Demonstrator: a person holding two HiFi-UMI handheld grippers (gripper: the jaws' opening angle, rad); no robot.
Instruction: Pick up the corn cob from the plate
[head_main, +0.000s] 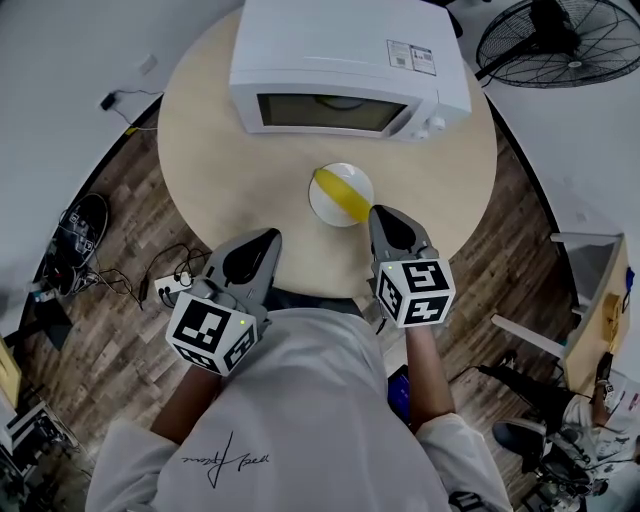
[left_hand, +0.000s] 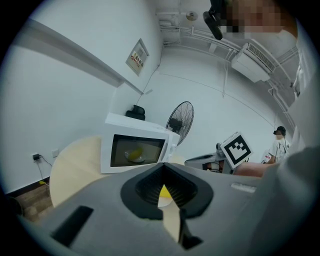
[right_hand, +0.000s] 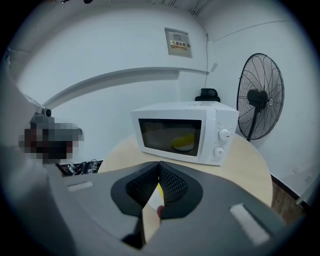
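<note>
Head view: right claw (head_main: 384, 213) pinched together, empty, just beside corn cob (head_main: 343, 192) on plate (head_main: 323, 206); left claw (head_main: 269, 237) likewise closed, empty.

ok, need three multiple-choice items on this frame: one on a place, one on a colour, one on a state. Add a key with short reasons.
1. Where is the plate?
A. on the table, in front of the microwave
B. on top of the microwave
C. on the floor

2. What colour is the corn cob?
A. green
B. red
C. yellow

3. How is the right gripper?
A. wide open
B. shut, holding nothing
C. shut on the corn cob

Key:
1 A: the head view shows the plate on the table between the microwave and the grippers.
2 C: the corn cob is a yellow bar across the white plate.
3 B: the right gripper's jaw tips meet, and the corn cob lies on the plate beyond them.
</note>
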